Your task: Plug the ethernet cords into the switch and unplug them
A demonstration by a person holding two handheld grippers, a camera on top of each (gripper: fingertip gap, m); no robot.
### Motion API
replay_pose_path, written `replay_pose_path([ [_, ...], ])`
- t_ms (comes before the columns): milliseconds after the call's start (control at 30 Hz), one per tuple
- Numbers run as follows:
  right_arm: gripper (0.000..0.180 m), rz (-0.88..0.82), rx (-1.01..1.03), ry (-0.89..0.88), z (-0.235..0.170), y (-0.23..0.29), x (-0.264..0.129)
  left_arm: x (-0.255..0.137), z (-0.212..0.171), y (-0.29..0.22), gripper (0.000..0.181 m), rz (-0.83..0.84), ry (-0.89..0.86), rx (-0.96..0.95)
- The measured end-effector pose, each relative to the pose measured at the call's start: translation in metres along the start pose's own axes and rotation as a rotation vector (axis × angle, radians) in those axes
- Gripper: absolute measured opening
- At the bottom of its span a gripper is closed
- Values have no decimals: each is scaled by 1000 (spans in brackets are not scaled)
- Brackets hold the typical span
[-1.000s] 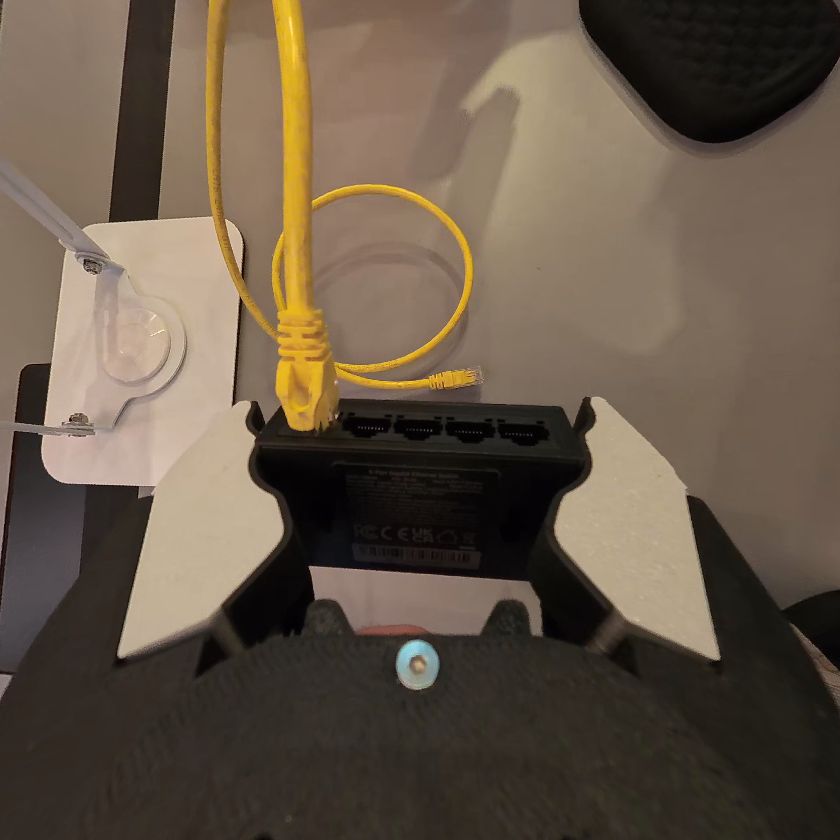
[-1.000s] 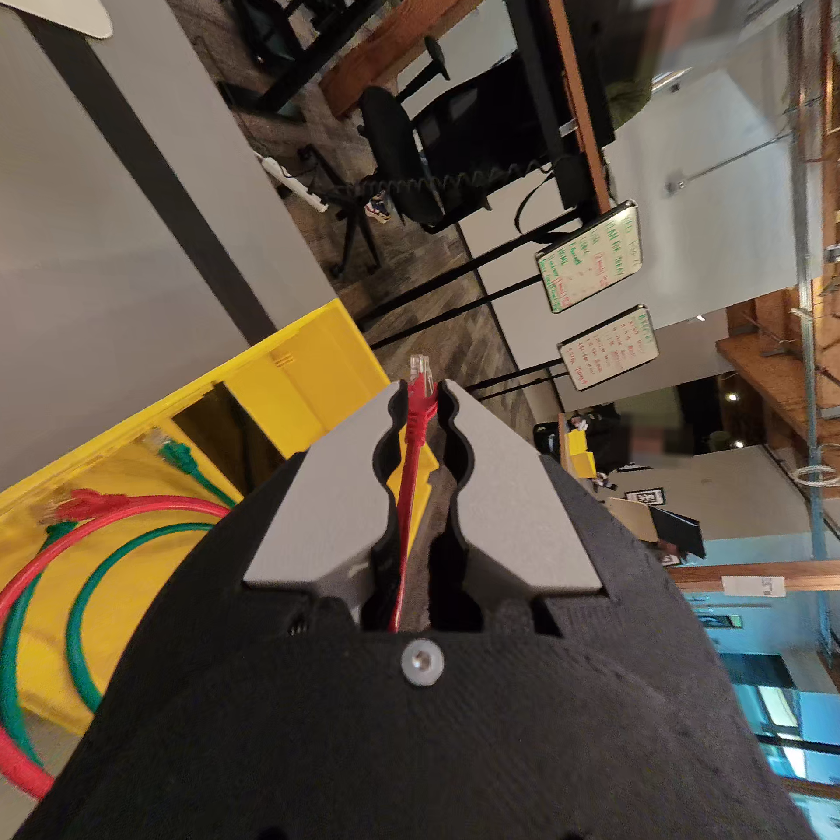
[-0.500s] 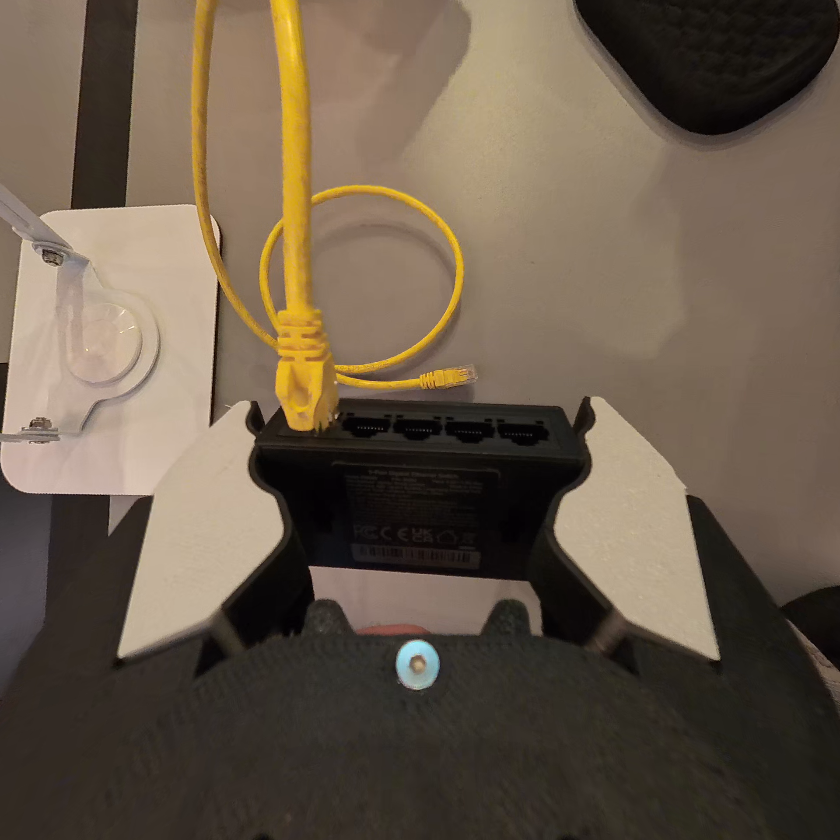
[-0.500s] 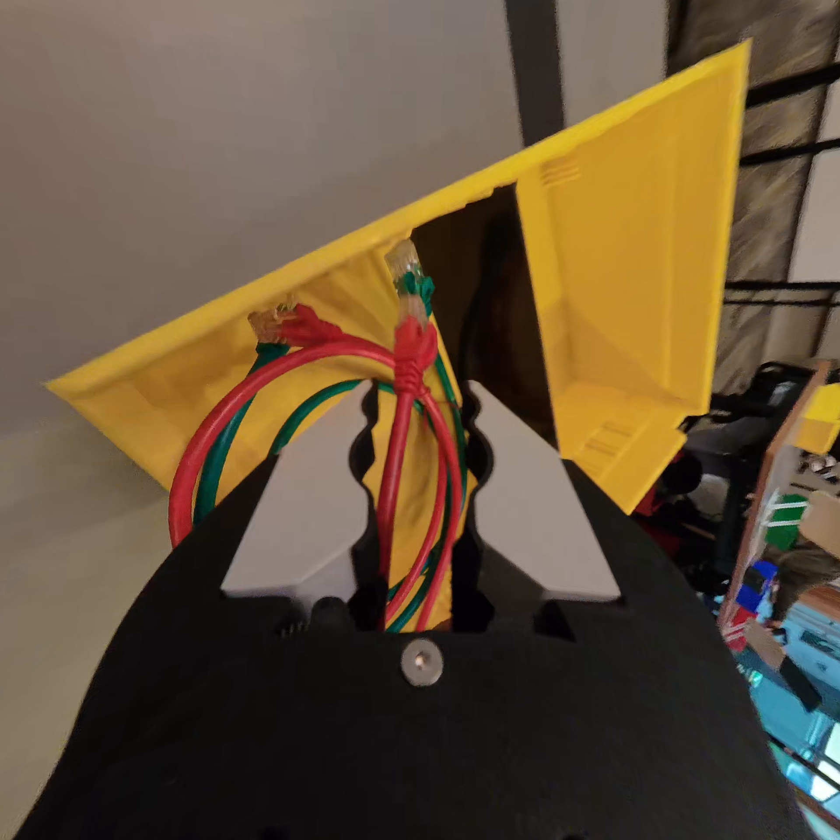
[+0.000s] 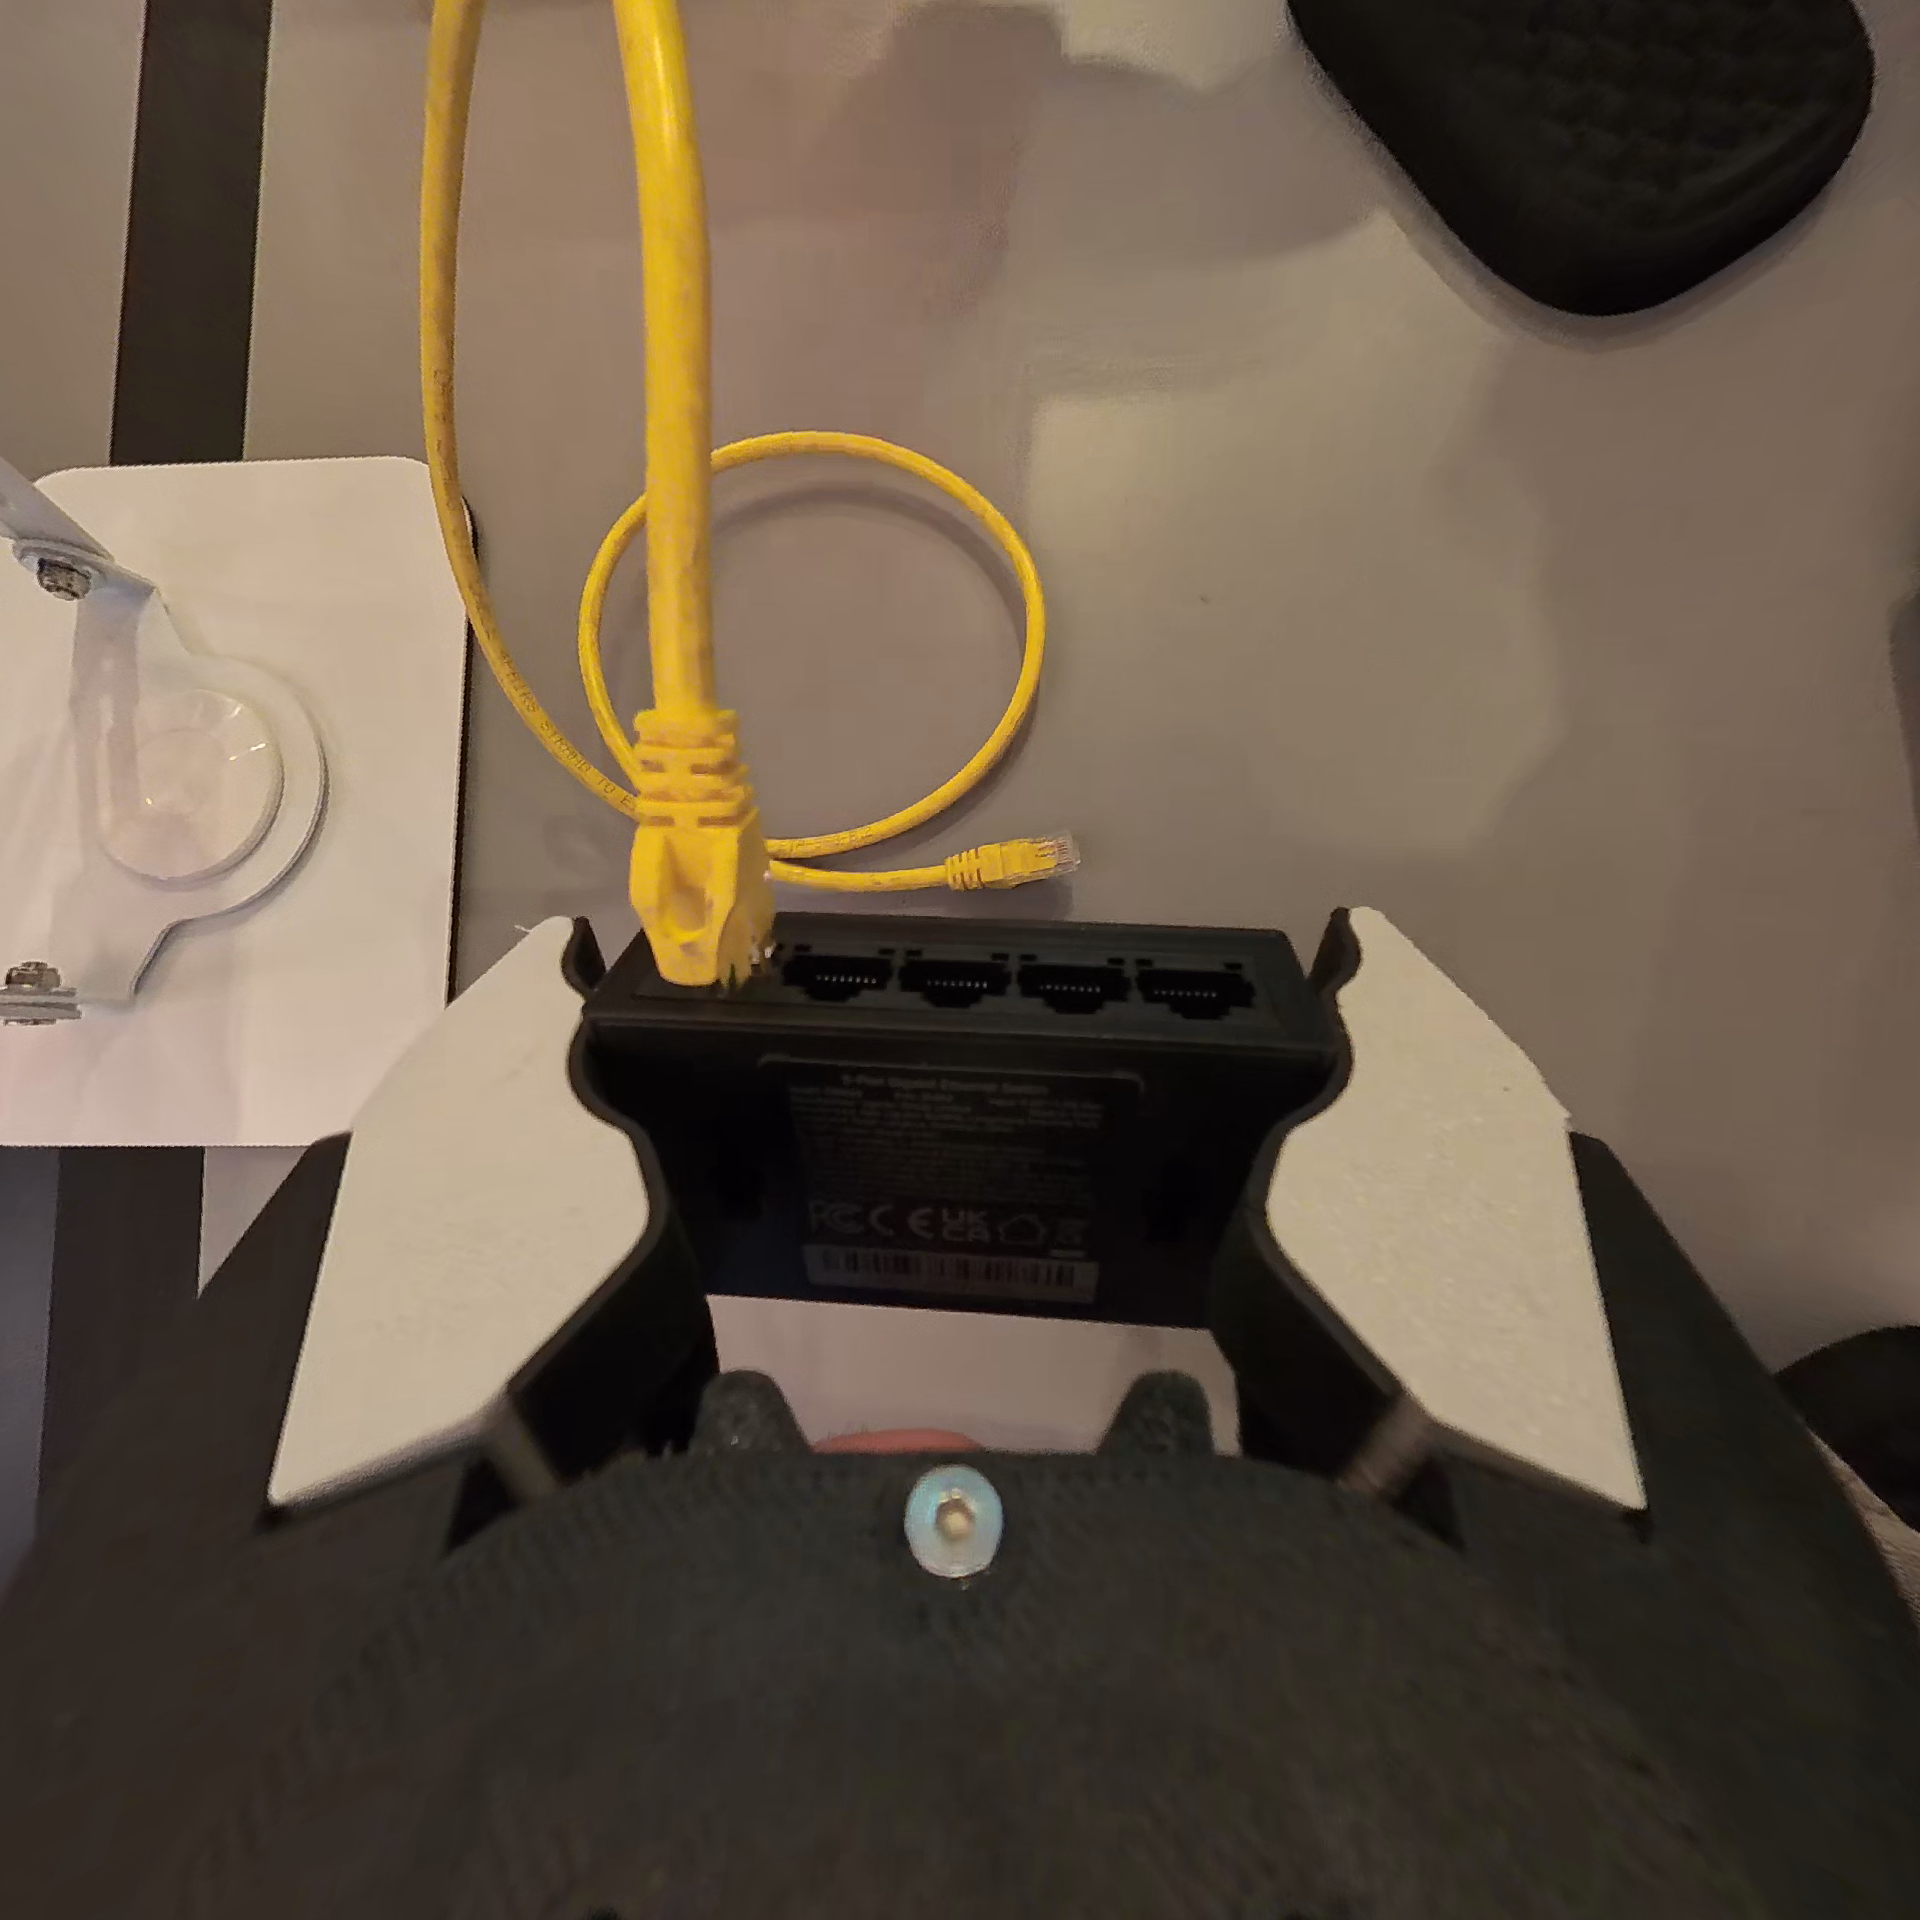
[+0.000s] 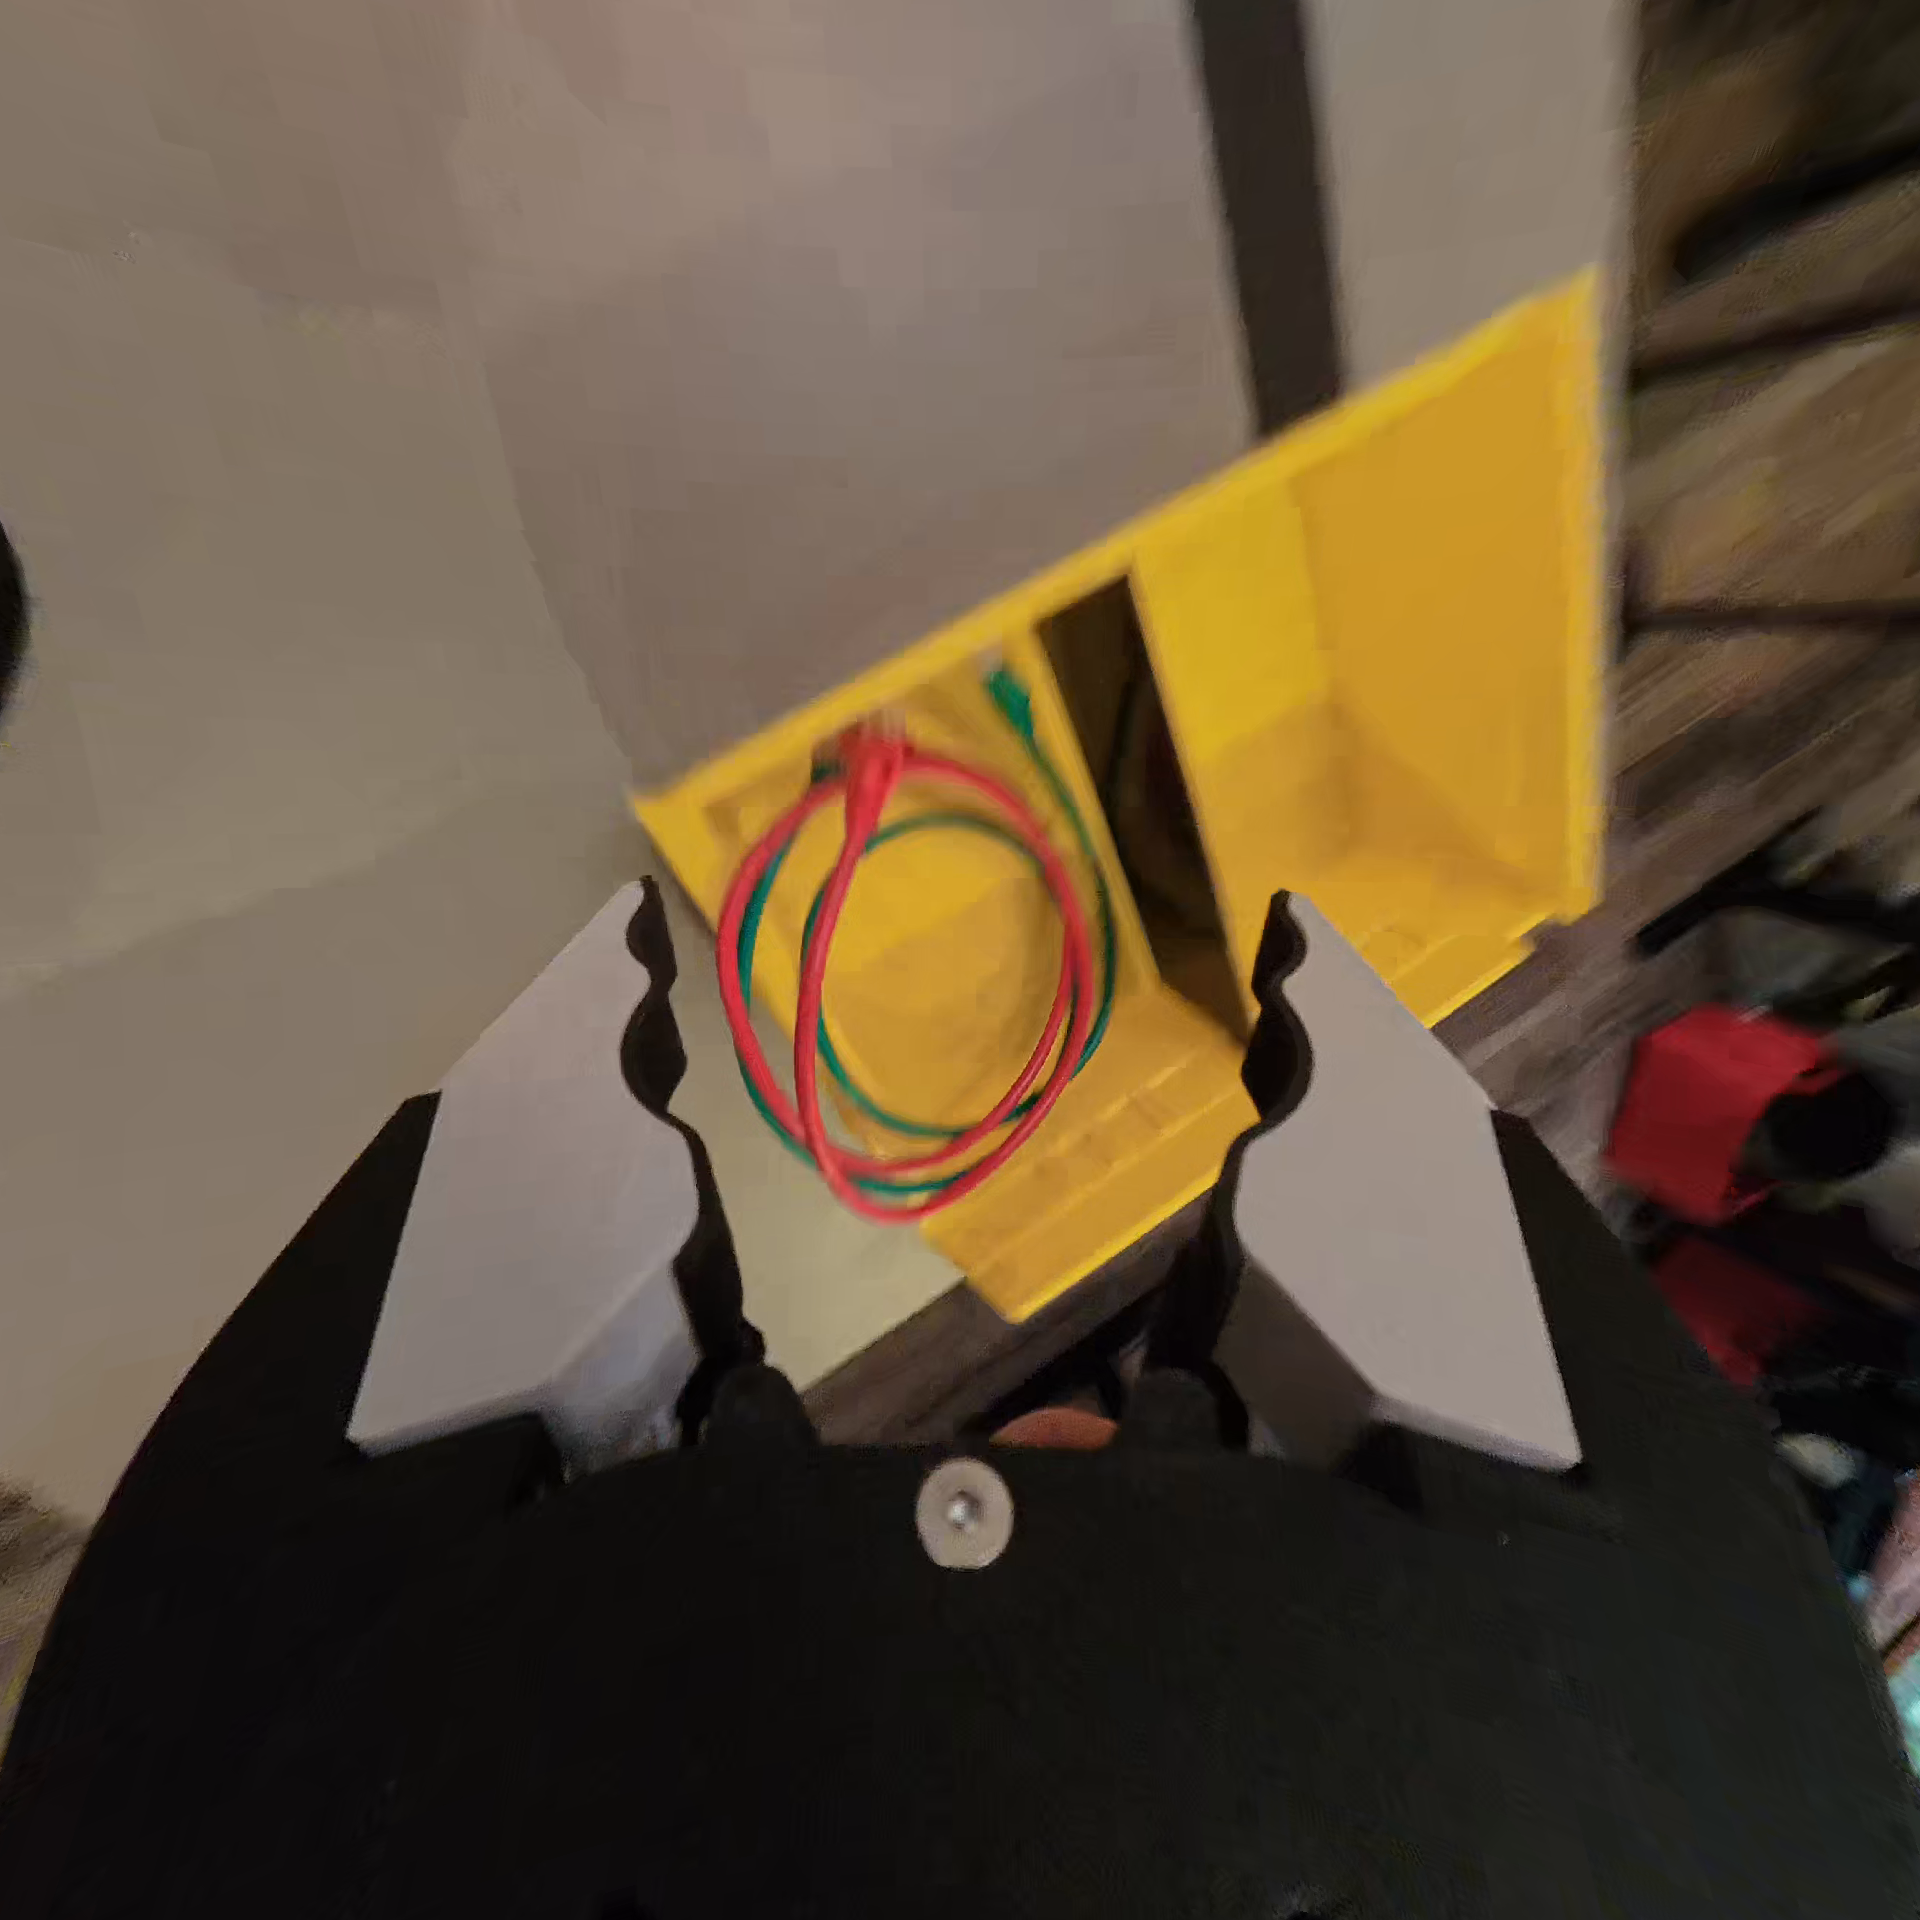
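Observation:
My left gripper is shut on the black switch and holds it above the grey table. A yellow ethernet cord is plugged into the switch's leftmost port by its plug; the ports to its right are empty. The cord's loose end lies on the table beyond the switch. My right gripper is open and empty above a yellow bin. A red cord and a green cord lie coiled in the bin's left compartment.
A white plate with a clear bracket sits at the left of the table. A black mesh pad lies at the far right. The yellow bin stands at the table's edge, with floor and clutter beyond it. About 50 cm separates my left fingertips from my right.
My right gripper has opened and let go of the red cord, which now lies in the yellow bin. The left gripper still holds the switch, shifted slightly.

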State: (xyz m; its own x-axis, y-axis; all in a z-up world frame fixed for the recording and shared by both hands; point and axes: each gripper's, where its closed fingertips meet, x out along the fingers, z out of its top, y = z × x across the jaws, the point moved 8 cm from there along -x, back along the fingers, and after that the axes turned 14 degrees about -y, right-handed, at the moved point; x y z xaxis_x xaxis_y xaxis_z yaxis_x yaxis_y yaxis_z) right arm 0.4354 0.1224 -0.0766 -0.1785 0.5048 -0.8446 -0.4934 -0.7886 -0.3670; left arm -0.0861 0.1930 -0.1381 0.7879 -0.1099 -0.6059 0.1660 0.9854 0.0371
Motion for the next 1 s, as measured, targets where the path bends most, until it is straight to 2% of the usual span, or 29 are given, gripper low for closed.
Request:
replay_pose_path([
  [100, 90, -100, -188, -234, 80, 27, -19, -2, 4, -1, 125, -22, -41, -1],
  [200, 68, -175, -432, -460, 169, 74, -21, -3, 6, -4, 124, -52, -70, -6],
  [300, 58, -241, -680, -577, 245, 126, -3, -4, 6, -6, 125, -87, -96, -16],
  [333, 62, -247, -763, -612, 267, 144, 5, -4, 6, -6, 124, -103, -111, -21],
  [467, 61, -287, -1012, -621, 331, 189, 43, 1, 3, -7, 125, -146, -102, -45],
  [567, 56, -311, -1150, -522, 354, 201, 76, 7, 2, -8, 124, -182, -98, -56],
  [700, 52, -284, -1222, -393, 361, 203, 115, 10, 6, -7, 124, -198, -138, -51],
  [733, 41, -298, -1229, -364, 361, 201, 121, 10, 6, -8, 124, -200, -142, -47],
  [800, 27, -358, -1221, -346, 363, 198, 127, 10, 8, -9, 124, -197, -136, -38],
  [833, 11, -380, -1214, -361, 364, 197, 127, 11, 8, -10, 124, -197, -121, -37],
  [867, 5, -386, -1205, -370, 364, 197, 126, 13, 8, -10, 124, -200, -115, -32],
  [1000, 4, -392, -1163, -386, 362, 194, 125, 13, 9, -9, 124, -204, -133, -48],
])
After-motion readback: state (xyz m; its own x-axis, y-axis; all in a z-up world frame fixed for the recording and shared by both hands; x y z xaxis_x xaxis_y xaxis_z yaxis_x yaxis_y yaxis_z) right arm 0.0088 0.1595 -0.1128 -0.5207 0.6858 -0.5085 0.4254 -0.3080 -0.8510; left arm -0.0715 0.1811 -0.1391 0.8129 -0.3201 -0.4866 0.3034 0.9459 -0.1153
